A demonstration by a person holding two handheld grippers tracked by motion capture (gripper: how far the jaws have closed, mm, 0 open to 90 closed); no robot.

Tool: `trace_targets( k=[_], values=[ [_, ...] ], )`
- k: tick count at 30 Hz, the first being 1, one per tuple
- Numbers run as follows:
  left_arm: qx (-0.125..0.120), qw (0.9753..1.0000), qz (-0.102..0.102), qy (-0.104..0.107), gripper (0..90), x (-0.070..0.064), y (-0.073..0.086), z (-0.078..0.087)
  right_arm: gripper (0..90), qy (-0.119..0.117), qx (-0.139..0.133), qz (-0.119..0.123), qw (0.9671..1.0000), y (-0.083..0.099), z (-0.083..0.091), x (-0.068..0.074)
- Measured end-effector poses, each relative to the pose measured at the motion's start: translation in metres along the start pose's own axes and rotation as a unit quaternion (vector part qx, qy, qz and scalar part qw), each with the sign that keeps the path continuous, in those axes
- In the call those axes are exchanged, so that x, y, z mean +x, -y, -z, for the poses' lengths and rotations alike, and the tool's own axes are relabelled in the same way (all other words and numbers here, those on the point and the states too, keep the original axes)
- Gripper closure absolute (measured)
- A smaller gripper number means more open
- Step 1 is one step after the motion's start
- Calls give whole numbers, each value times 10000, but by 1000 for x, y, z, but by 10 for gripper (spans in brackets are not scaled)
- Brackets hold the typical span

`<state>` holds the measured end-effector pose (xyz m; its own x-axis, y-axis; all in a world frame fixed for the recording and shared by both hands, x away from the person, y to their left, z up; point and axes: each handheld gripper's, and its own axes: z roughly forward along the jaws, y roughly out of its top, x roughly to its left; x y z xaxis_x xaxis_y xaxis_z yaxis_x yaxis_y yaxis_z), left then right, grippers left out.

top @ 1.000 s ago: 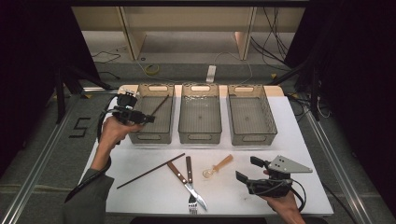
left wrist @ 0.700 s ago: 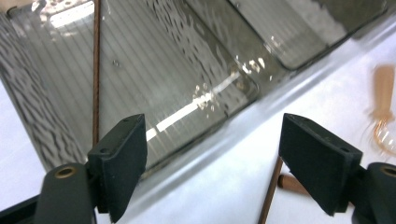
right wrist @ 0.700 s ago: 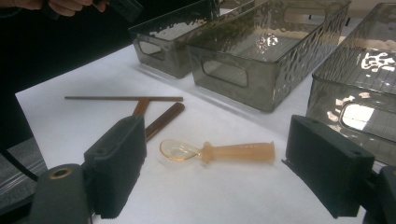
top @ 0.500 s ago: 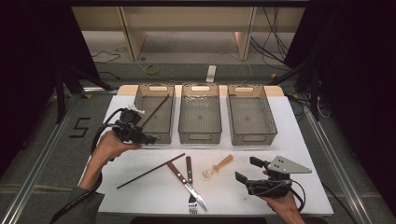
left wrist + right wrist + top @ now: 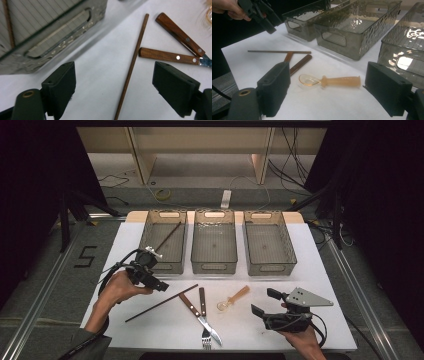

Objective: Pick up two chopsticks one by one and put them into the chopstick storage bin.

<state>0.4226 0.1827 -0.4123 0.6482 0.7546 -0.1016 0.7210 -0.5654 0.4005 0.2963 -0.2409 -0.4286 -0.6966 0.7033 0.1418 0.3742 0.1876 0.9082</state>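
Left gripper is held jaws apart over the loose chopstick — it lies on the white table, below the left bin. Right gripper — jaws apart, nothing held.

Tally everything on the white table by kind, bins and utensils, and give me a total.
Clear grey plastic bins: 3 (left, middle, right)
Thin dark wooden chopsticks: 2 (one in the left bin, one on the table)
Wooden-handled knife: 1
Wooden-handled fork: 1
Translucent amber plastic spoon: 1
Total: 8
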Motion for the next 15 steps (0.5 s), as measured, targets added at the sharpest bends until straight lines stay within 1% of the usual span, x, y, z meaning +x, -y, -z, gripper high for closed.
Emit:
trace_targets(
  k=[2, 4, 9, 15],
  values=[
    [103, 9999, -25, -57, 191, -2, 1, -3, 211, 2, -2, -2, 10000, 0, 0, 0],
    [146, 9998, -52, -90, 201, -3, 2, -6, 211, -2, -10, -13, 10000, 0, 0, 0],
    [213, 9997, -118, -38, 233, -5, 5, -9, 211, 0, -1, -2, 10000, 0, 0, 0],
    [386, 9991, -165, 78, 289, -8, 10, -17, 211, 3, 0, -12, 10000, 0, 0, 0]
  ],
)
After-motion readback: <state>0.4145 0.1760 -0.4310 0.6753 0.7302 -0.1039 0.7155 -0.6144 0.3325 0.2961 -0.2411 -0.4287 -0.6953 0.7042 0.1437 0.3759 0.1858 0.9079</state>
